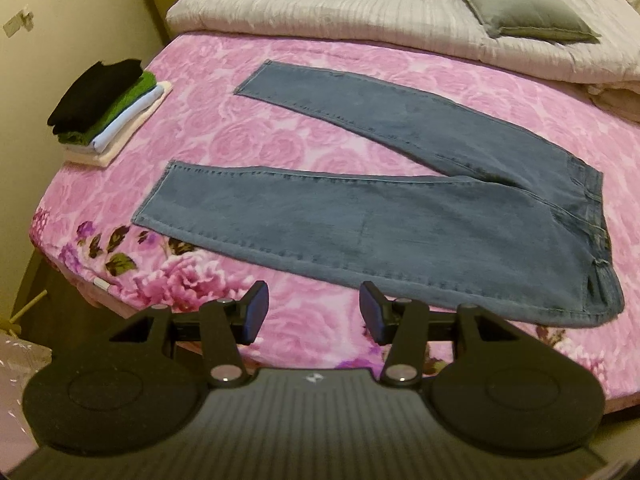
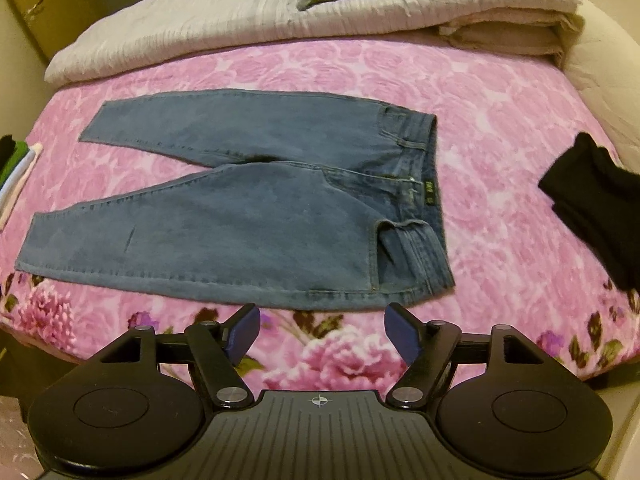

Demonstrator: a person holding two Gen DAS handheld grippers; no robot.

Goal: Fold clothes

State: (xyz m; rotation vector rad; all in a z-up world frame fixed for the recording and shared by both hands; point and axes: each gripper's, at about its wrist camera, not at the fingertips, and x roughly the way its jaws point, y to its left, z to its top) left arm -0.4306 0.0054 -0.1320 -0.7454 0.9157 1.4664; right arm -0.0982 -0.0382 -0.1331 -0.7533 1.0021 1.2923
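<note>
A pair of blue jeans (image 1: 400,216) lies flat on the pink floral bedspread (image 1: 200,136), legs spread apart toward the left and waistband at the right. In the right wrist view the jeans (image 2: 240,216) fill the middle of the bed, waistband (image 2: 424,184) to the right. My left gripper (image 1: 314,312) hovers open over the bed's near edge, just short of the near leg's lower seam, holding nothing. My right gripper (image 2: 320,334) is open too, above the flower border just in front of the jeans' near hip, with nothing between its fingers.
A stack of folded clothes (image 1: 108,112), black on top, sits at the bed's left edge. A loose black garment (image 2: 592,200) lies at the right. A folded pale quilt (image 1: 360,12) with a grey pillow (image 1: 524,12) spans the far side. Walls flank the bed.
</note>
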